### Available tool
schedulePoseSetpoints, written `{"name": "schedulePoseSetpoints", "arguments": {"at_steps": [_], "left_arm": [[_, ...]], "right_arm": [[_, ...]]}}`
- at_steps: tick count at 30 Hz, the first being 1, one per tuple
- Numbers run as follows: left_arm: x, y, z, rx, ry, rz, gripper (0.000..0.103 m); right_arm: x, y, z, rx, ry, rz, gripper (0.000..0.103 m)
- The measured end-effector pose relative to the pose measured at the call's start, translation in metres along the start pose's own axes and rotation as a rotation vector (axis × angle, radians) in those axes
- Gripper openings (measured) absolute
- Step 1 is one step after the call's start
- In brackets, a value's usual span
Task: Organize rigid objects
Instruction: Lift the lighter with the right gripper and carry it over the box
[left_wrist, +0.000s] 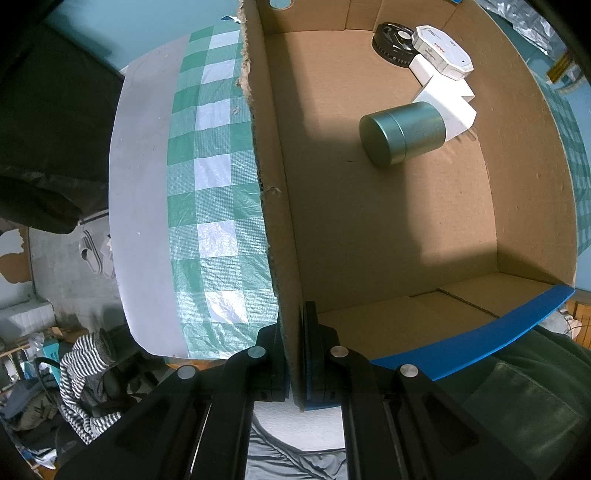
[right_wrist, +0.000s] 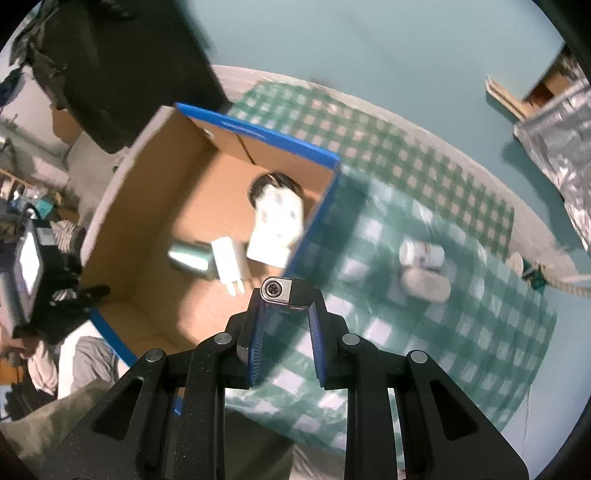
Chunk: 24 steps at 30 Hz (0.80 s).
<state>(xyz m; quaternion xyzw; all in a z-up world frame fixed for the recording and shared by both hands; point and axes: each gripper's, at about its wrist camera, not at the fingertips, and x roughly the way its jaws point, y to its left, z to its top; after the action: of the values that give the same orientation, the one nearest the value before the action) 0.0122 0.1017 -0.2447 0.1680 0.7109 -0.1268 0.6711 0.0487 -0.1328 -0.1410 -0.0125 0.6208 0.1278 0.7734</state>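
Note:
My left gripper (left_wrist: 294, 354) is shut on the near left wall of an open cardboard box (left_wrist: 273, 155) with blue outer sides. Inside the box lie a teal metal tin (left_wrist: 402, 133) on its side, a white plug adapter (left_wrist: 448, 99), a white octagonal box (left_wrist: 443, 50) and a black round lid (left_wrist: 391, 40). My right gripper (right_wrist: 286, 295) is shut on a small dark device with a silver end (right_wrist: 282, 291), held above the box's right wall (right_wrist: 314, 206). The box contents also show blurred in the right wrist view.
The box stands on a green-and-white checked cloth (left_wrist: 218, 199) over a round table. On the cloth right of the box lie a white can (right_wrist: 421, 254) and a white oval object (right_wrist: 424, 286). A silvery bag (right_wrist: 557, 136) sits at the far right.

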Motion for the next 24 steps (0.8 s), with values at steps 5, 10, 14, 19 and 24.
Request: {"name": "schedulePoseSetpoints", "arguments": {"at_steps": [5,10,14,19,24], "left_arm": [[0.000,-0.001,0.000,-0.003,0.000,-0.001,0.005],[-0.001,0.000,-0.001,-0.003,0.000,-0.003,0.005],[-0.001,0.001,-0.001,-0.006,0.000,-0.004,0.005],[-0.001,0.003,-0.002,-0.008,-0.001,-0.005,0.005],[0.000,0.004,-0.002,-0.009,0.000,-0.005,0.005]], "right_arm": [[0.004,0.016,0.013,-0.043,0.001,0.008,0.022],[0.021,0.030,0.020,-0.079,0.032,0.014,0.022],[0.041,0.035,0.020,-0.090,0.072,0.020,0.022],[0.062,0.039,0.016,-0.099,0.123,0.024,0.022],[0.078,0.040,0.012,-0.107,0.161,0.024,0.022]]}}
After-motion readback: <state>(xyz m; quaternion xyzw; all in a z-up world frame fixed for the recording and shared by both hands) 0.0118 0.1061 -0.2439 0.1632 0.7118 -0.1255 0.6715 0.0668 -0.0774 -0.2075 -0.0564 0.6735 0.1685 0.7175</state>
